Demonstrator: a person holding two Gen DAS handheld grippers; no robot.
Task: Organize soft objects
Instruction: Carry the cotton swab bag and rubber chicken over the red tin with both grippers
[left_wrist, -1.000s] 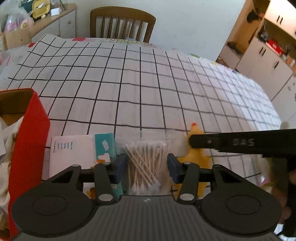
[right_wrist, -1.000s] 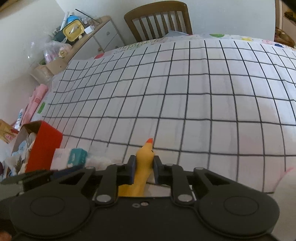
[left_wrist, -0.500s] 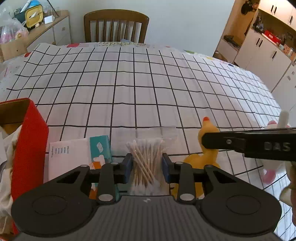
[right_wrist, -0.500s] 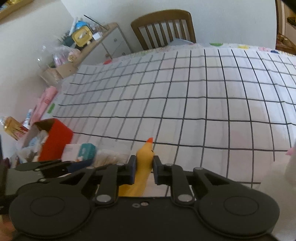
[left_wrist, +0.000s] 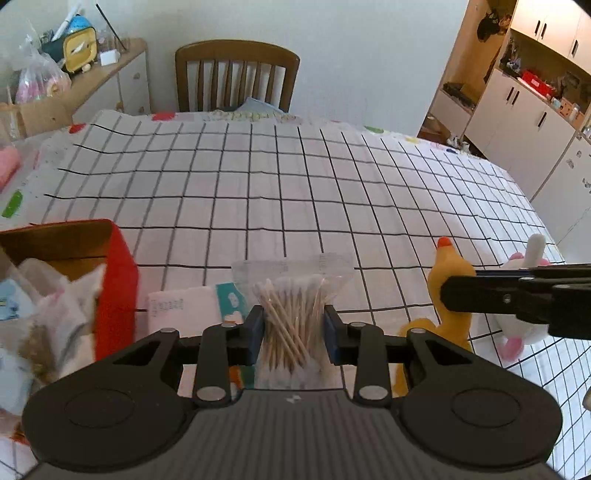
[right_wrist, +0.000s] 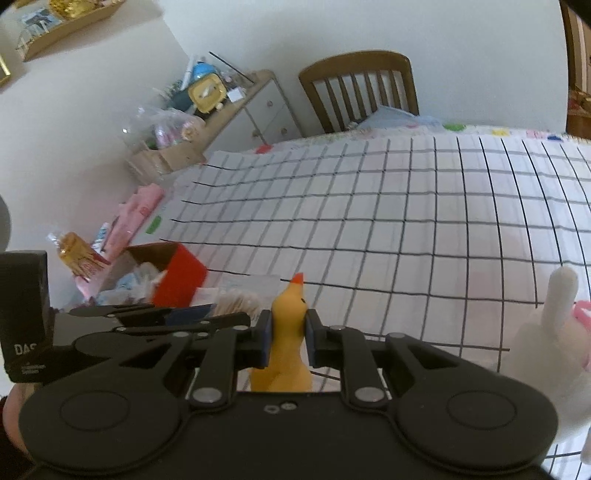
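The swab bag (left_wrist: 295, 291) is clear glossy plastic. The duck (right_wrist: 286, 350) looks like smooth matt rubber. A wooden chair (left_wrist: 236, 74) stands behind the cloth-covered table (left_wrist: 295, 184).

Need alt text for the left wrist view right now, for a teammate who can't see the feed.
The left claw is shut on a clear bag of cotton swabs above a grid-patterned tablecloth. A red box of soft items sits left; the right claw grips a yellow rubber chicken at right.

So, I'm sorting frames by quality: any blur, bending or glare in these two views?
Left wrist view: red box and its contents smear with motion blur; bag of cotton swabs stays sharp. Right wrist view: the tablecloth grid bows from fisheye; white plush toy looks soft. No harsh glare in either.
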